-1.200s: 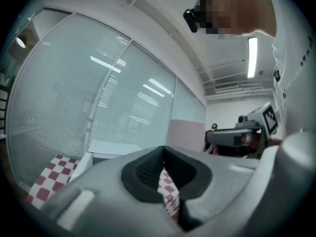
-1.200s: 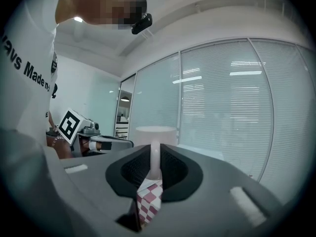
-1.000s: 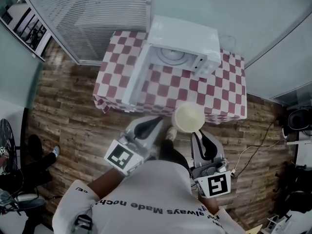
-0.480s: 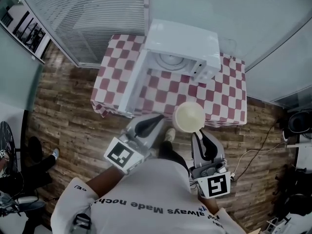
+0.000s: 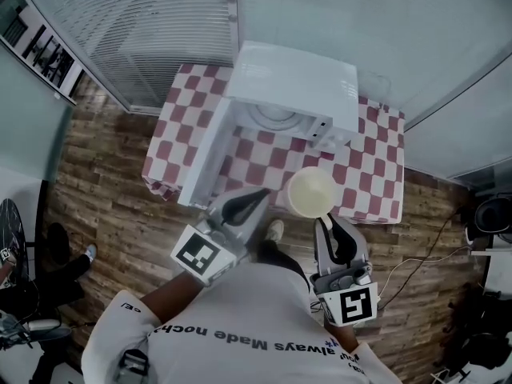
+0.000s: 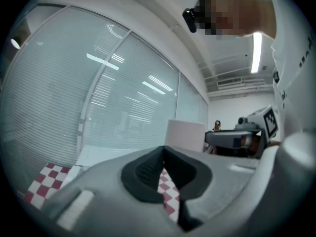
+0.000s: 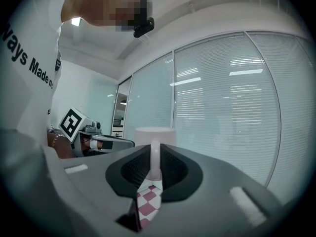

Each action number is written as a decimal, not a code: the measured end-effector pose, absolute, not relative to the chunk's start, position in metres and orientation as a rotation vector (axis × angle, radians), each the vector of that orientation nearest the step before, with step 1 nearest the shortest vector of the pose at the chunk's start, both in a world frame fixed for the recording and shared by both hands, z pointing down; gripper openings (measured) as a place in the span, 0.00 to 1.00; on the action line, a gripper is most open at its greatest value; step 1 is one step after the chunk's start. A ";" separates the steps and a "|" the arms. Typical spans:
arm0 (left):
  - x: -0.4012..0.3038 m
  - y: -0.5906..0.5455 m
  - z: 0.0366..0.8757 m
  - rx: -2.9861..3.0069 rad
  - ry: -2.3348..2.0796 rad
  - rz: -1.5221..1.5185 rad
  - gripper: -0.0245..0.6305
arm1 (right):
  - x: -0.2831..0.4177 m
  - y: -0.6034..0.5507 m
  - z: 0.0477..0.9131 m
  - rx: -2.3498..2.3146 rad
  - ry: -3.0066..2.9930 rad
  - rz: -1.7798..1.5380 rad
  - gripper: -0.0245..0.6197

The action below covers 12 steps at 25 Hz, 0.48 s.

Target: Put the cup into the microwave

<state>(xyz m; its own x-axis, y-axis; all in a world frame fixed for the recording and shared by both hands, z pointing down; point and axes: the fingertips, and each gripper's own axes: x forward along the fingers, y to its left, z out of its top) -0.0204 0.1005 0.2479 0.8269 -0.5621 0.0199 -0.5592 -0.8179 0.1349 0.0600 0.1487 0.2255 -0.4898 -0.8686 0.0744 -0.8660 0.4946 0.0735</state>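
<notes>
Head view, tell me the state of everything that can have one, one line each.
microwave: door open, no cup inside
cup: upright, held up by its handle
right gripper: shut on the cup's handle
left gripper: shut, empty

Glossy microwave (image 5: pixel 292 82), matt tablecloth (image 5: pixel 372 166), wooden floor (image 5: pixel 104 174)

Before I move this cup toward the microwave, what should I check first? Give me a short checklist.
1. Grip of right tool on cup: ok, jaws shut on its handle.
2. The cup upright: ok, mouth faces up.
3. Is the microwave open: ok, door swung out left.
4. Inside free: only the turntable shows; rest cannot tell.
5. Is the left tool clear: ok, empty, jaws together, left of the cup.
</notes>
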 end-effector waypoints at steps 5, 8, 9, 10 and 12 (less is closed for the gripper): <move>0.013 0.065 0.241 2.844 -0.915 -0.053 0.04 | 0.098 0.110 0.221 1.553 -2.642 -0.032 0.10; 0.031 0.044 0.245 2.845 -0.933 -0.023 0.04 | 0.120 0.089 0.222 1.545 -2.641 -0.032 0.10; 0.037 0.037 0.246 2.846 -0.936 -0.022 0.04 | 0.127 0.082 0.223 1.532 -2.641 -0.034 0.10; 0.044 0.030 0.244 2.842 -0.939 -0.032 0.04 | 0.133 0.075 0.225 1.521 -2.642 -0.034 0.10; 0.056 0.017 0.244 2.833 -0.947 -0.040 0.04 | 0.145 0.061 0.227 1.506 -2.649 -0.032 0.10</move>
<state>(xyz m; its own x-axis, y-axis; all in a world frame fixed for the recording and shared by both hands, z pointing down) 0.0565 0.0172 0.2436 0.8001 -0.5994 0.0233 -0.5953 -0.7886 0.1540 0.1448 0.0614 0.2273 -0.5080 -0.8583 0.0718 -0.8564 0.5123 0.0649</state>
